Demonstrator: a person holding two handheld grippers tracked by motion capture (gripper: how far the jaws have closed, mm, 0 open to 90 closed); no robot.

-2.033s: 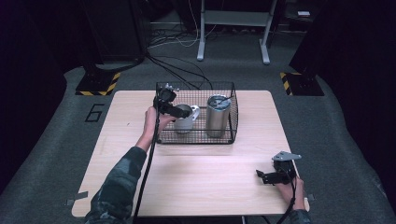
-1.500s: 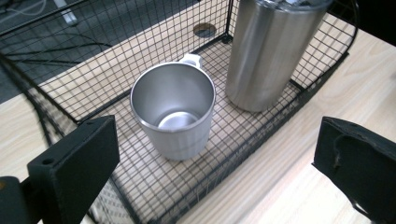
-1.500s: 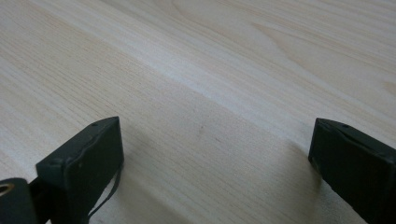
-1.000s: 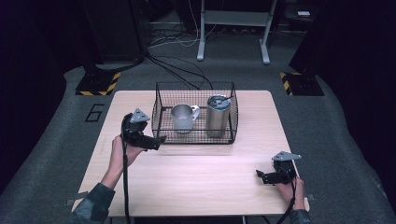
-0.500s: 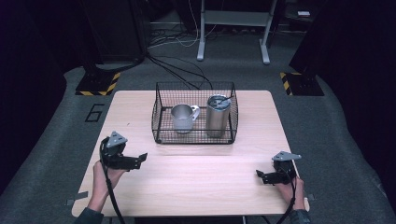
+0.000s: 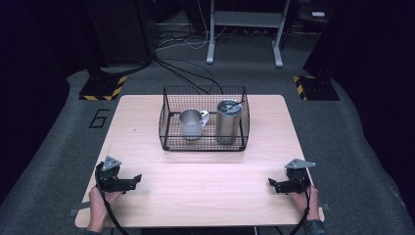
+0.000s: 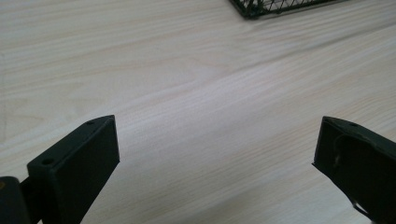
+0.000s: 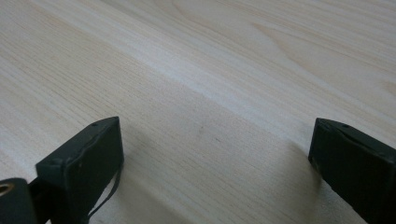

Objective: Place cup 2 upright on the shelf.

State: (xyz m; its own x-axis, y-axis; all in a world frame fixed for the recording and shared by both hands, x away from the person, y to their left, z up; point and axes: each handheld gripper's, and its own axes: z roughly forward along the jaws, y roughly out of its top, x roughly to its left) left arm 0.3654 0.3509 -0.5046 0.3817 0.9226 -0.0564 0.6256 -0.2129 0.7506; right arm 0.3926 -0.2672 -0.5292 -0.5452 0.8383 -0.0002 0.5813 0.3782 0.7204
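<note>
Both grippers, left gripper (image 6: pixel 132 180) and right gripper (image 6: pixel 274 184), rested empty with jaws spread on the desk (image 6: pixel 205 186). Far ahead, between them, the wire basket (image 6: pixel 169 139) held a mug (image 6: pixel 191 123) and tumbler (image 6: pixel 228 121); the left gripper view caught only the basket's corner (image 7: pixel 261 9).

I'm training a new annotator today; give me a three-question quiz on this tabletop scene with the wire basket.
1. True or false: the grey metal mug with a handle stands inside the black wire basket.
2. Which stands taller in the basket: A, the mug, or B, the silver steel tumbler with a lid?
3. Fill in: the jaws of the left gripper and the right gripper stand ____ over the light wooden table.

Key: 1 true. 2 B. 3 open.
</note>
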